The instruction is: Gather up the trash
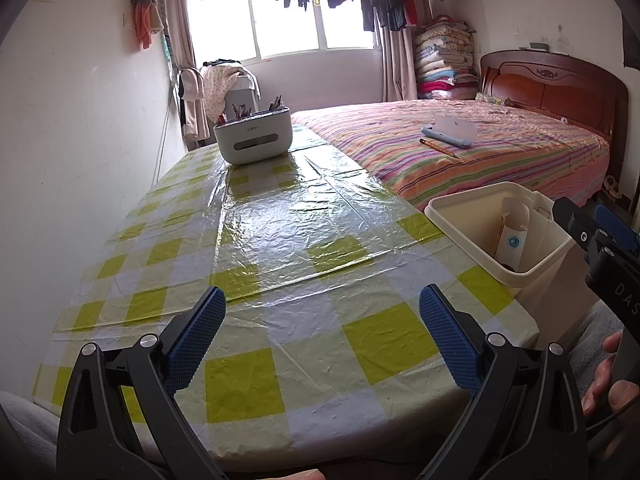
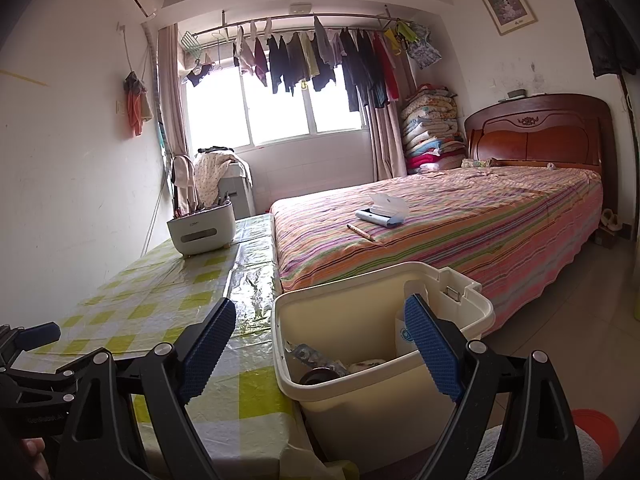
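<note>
A cream trash bin [image 1: 452,220] [image 2: 320,404] stands beside the table's right edge, between table and bed. It holds a white paper cup [image 1: 514,240] [image 2: 402,332], a crumpled clear wrapper [image 2: 312,354] and other scraps. My left gripper [image 1: 320,320] is open and empty, low over the near end of the table [image 1: 280,220], which has a yellow-checked cover. My right gripper [image 2: 320,336] is open and empty, held over the bin's near rim; it also shows at the right edge of the left wrist view [image 1: 592,236].
A white organizer box [image 1: 253,136] [image 2: 202,228] with pens stands at the table's far end. The striped bed [image 1: 460,156] [image 2: 440,224] carries a blue case and a pencil. The left wall runs close along the table.
</note>
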A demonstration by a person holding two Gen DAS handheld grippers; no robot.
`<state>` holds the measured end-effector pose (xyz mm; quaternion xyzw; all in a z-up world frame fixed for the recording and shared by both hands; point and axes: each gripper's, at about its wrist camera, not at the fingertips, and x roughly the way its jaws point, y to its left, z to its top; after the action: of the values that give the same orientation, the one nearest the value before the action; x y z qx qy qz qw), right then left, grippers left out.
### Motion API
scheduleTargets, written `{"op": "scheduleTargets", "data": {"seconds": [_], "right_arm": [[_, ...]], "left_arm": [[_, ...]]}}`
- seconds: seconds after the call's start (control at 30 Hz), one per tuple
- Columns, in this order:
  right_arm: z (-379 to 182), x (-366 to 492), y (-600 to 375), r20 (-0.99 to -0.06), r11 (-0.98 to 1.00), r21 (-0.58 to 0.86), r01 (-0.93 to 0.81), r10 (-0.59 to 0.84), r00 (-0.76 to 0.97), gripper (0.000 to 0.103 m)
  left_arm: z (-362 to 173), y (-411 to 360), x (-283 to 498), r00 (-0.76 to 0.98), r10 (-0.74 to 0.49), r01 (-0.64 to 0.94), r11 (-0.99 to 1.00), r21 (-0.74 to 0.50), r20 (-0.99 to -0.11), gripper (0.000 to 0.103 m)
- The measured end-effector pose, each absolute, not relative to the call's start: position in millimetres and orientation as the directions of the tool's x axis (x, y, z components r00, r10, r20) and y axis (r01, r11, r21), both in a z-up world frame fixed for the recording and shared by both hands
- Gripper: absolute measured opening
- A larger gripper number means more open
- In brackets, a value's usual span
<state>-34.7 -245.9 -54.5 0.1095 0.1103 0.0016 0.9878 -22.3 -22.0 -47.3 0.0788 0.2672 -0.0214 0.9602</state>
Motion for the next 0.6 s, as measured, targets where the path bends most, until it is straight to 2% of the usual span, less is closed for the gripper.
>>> {"op": "scheduleTargets", "data": {"seconds": [0.6], "right_arm": [[-54.1, -35.2, -245.4, -0.219, 0.977, 0.214, 0.020, 0.028, 0.975, 0.084]], "left_arm": [[-48.3, -24.5, -23.3, 0.855, -0.003, 0.094, 0.984, 0.149, -0.518, 0.096]]}}
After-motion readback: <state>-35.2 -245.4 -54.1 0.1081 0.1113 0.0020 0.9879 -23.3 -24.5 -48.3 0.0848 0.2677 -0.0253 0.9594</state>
